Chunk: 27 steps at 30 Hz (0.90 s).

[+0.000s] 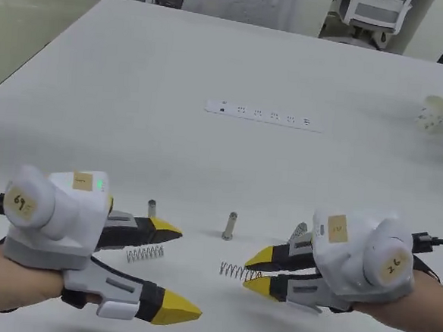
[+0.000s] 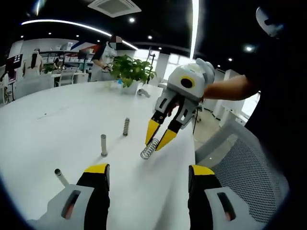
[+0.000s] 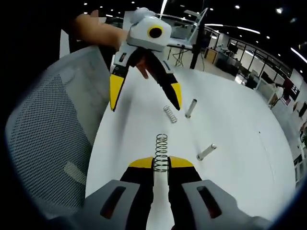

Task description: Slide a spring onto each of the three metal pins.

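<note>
White table (image 1: pixel 214 59), mesh chair (image 3: pixel 48 120)

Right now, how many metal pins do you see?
3: left pin by the left gripper, middle pin between both grippers, right pin partly hidden behind the right gripper.

An open-plan office: desks (image 2: pixel 48 79), a mesh chair (image 2: pixel 240 163), a potted plant (image 2: pixel 132 71).

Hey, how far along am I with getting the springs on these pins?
Done: the rightmost pin looks ribbed, seemingly already fitted. In hand: the right gripper is shut on a spring; the left gripper is open. Left: the middle pin and leftmost pin are bare, a loose spring beside them.
</note>
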Each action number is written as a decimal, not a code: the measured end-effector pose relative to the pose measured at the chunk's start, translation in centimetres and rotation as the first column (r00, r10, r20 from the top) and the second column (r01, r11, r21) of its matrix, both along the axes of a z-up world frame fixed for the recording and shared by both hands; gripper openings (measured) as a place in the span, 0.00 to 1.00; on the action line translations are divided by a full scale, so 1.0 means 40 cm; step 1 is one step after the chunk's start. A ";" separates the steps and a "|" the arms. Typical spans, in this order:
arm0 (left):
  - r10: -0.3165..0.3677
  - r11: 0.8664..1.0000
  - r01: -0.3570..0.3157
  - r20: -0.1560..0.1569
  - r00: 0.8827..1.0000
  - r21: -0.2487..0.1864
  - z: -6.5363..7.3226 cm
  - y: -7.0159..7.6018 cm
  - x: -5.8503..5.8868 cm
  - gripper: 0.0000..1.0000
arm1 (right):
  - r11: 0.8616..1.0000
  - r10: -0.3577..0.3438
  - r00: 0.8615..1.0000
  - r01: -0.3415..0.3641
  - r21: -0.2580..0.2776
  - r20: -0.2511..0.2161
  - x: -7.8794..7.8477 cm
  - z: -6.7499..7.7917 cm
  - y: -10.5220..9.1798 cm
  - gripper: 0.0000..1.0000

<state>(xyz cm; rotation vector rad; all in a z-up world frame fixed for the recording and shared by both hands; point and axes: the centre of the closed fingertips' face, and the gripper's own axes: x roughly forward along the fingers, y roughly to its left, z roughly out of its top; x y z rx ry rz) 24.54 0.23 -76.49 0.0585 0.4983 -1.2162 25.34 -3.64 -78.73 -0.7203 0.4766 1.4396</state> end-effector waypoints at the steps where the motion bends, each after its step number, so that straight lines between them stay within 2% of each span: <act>1: -0.007 1.000 0.007 0.002 1.000 0.001 -0.001 -0.005 -0.001 0.59 | 1.000 0.008 1.000 -0.008 0.001 0.005 -0.002 0.003 0.001 0.08; 5: -0.038 0.999 0.038 -0.009 0.999 0.001 0.001 -0.016 -0.003 0.46 | 1.000 0.026 1.000 -0.027 0.015 0.014 -0.006 0.019 0.006 0.08; 11: -0.027 0.999 0.028 0.028 0.999 -0.026 0.025 -0.039 0.026 0.37 | 0.999 0.035 0.999 -0.036 0.024 0.015 -0.010 0.030 0.011 0.08; 18: -0.057 0.998 0.059 0.063 0.996 -0.030 0.028 -0.075 0.027 0.23 | 0.998 0.026 1.000 -0.027 0.054 0.004 -0.010 0.053 0.015 0.08; 21: -0.065 0.997 0.067 0.064 0.996 -0.031 0.026 -0.086 0.025 0.21 | 0.997 0.025 1.000 -0.025 0.067 0.000 -0.013 0.060 0.018 0.08; 22: -0.063 0.998 0.065 0.086 0.994 -0.023 0.023 -0.088 0.029 0.20 | 0.997 0.025 1.000 -0.025 0.069 -0.002 -0.014 0.061 0.018 0.08; 27: -0.079 0.996 0.082 0.081 0.994 -0.033 0.024 -0.098 0.026 0.10 | 0.997 0.027 1.000 -0.027 0.071 0.005 -0.016 0.065 0.018 0.08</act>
